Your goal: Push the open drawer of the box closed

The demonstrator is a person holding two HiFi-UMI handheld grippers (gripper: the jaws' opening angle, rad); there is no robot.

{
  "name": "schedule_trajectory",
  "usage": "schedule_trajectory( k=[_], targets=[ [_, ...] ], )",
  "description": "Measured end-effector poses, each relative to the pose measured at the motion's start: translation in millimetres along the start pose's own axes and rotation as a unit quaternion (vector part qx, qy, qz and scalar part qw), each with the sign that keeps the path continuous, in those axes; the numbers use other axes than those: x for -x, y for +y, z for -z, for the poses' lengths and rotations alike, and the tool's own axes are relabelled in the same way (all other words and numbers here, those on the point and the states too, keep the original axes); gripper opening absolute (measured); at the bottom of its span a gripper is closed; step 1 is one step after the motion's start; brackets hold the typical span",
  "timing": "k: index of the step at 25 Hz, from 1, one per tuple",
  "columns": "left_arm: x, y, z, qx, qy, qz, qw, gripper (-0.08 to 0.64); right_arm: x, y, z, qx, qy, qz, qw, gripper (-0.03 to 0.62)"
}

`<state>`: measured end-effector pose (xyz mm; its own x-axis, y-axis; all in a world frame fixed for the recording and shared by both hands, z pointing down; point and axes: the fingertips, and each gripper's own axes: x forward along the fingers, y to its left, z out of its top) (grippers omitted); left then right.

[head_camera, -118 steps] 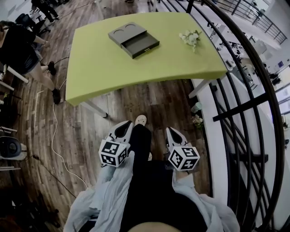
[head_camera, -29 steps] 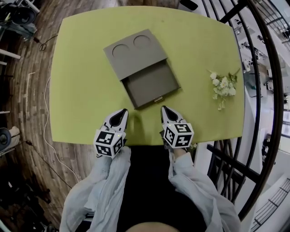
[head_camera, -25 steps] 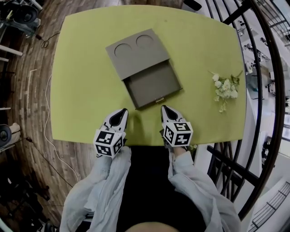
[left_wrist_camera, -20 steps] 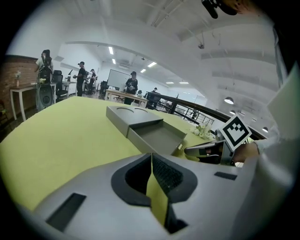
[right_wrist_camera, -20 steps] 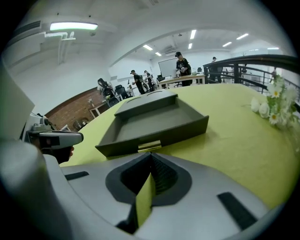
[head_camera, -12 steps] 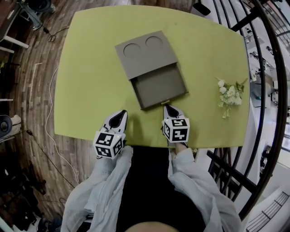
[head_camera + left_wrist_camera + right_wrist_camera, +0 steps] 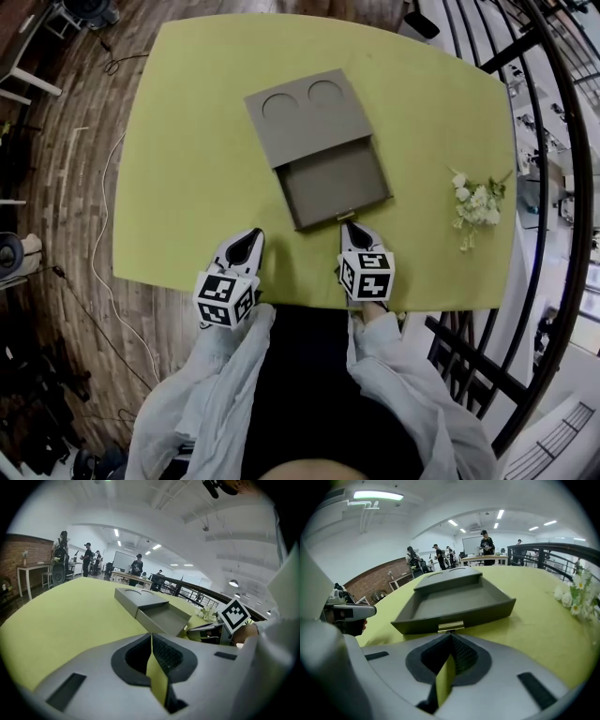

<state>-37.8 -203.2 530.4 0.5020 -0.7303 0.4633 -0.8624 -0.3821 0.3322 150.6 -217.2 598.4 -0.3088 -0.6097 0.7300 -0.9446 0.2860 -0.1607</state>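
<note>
A flat grey box (image 7: 305, 105) with two round recesses in its top lies on the yellow-green table (image 7: 187, 141). Its drawer (image 7: 339, 183) stands pulled out toward me, empty, with a small brass handle (image 7: 344, 217) at the front. My right gripper (image 7: 349, 226) is shut, its tip right at that handle (image 7: 451, 626); I cannot tell if they touch. The drawer front (image 7: 454, 616) fills the right gripper view just beyond the shut jaws of the right gripper (image 7: 450, 633). My left gripper (image 7: 254, 232) is shut and empty, left of the drawer, near the table's front edge.
A small bunch of white flowers (image 7: 476, 202) lies on the table to the right of the drawer. A dark metal railing (image 7: 553, 187) curves past the table's right side. Wooden floor and a cable (image 7: 103, 281) lie to the left. People stand far off behind the table.
Over the last second my right gripper has moved forward to the drawer's handle. The left gripper has stayed near the table's edge. Earlier I stood back from the table.
</note>
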Motion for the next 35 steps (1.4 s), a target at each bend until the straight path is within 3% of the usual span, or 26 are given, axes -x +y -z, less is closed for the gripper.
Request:
schedule_trajectory(
  k=[24,31,35],
  targets=[
    [0.1,8.9,-2.6,0.005,-0.004,-0.006,1.0,0.025,-5.9,-1.1,-20.0,-0.001,-0.012,0.002,1.0,0.008],
    [4.1,11.7,-2.0,0.007,-0.006,-0.012,0.9999,0.025,-6.8,7.7,-58.0,0.026,-0.046,-0.006,0.999,0.008],
    [6.5,13.2,-0.5,0.011,-0.006,-0.017,0.9998,0.025,-4.8,3.7,-56.1,0.024,-0.043,-0.007,0.999,0.008]
  ],
)
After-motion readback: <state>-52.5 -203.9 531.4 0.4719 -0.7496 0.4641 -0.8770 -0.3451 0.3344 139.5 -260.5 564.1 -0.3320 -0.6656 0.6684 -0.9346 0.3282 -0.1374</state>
